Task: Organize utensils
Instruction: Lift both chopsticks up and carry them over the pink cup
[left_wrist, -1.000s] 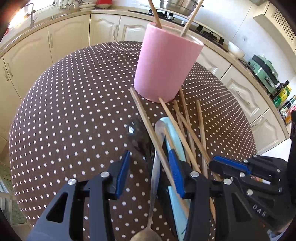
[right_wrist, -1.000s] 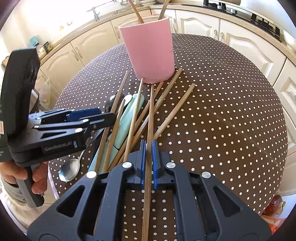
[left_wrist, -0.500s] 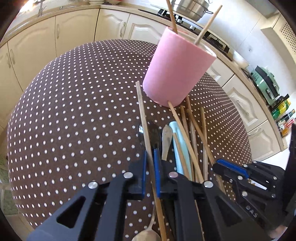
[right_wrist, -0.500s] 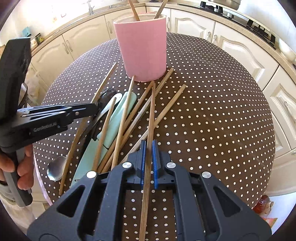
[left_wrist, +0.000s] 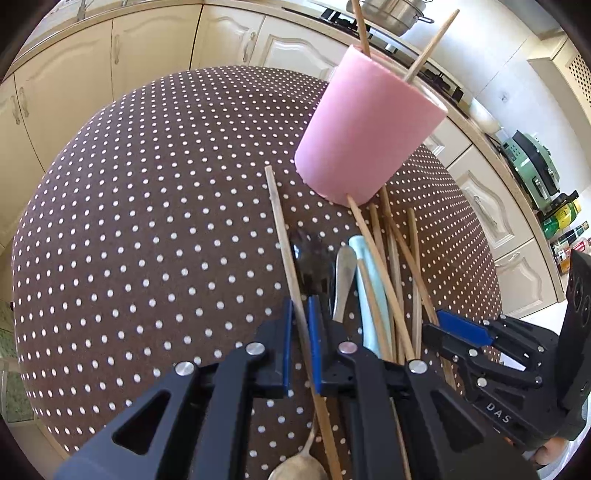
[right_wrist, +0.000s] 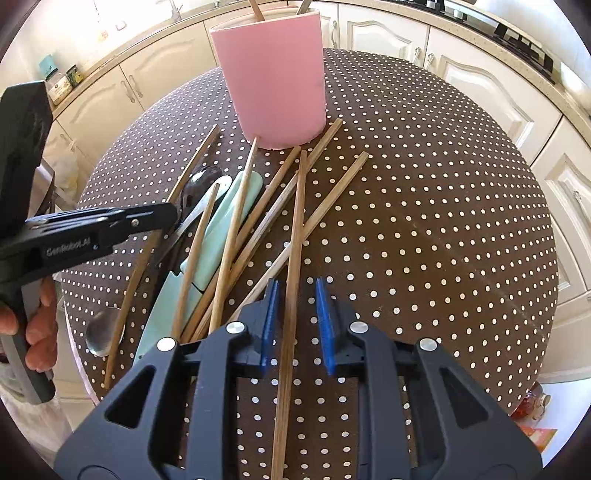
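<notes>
A pink cup (left_wrist: 369, 129) (right_wrist: 273, 77) stands on the dotted brown table (left_wrist: 147, 221) with two chopsticks in it. Before it lies a pile of chopsticks (right_wrist: 258, 214), spoons (left_wrist: 314, 258) and a pale green knife (right_wrist: 218, 236). My left gripper (left_wrist: 301, 301) (right_wrist: 171, 218) is shut on the leftmost chopstick (left_wrist: 280, 229) of the pile. My right gripper (right_wrist: 295, 282) (left_wrist: 432, 326) has its jaws opening; a long chopstick (right_wrist: 297, 221) lies between the blue pads (right_wrist: 269, 314) and neither pad touches it.
Cream kitchen cabinets (left_wrist: 147, 40) ring the table. A hob with a steel pot (left_wrist: 391, 11) is behind the cup, and a green appliance (left_wrist: 532, 166) is on the counter at right. A person's hand (right_wrist: 37, 332) holds the left gripper at the table's near edge.
The left gripper shut on the leftmost chopstick and swung it clear of the pile, to the left. The right gripper's pads parted from the chopstick they held.
</notes>
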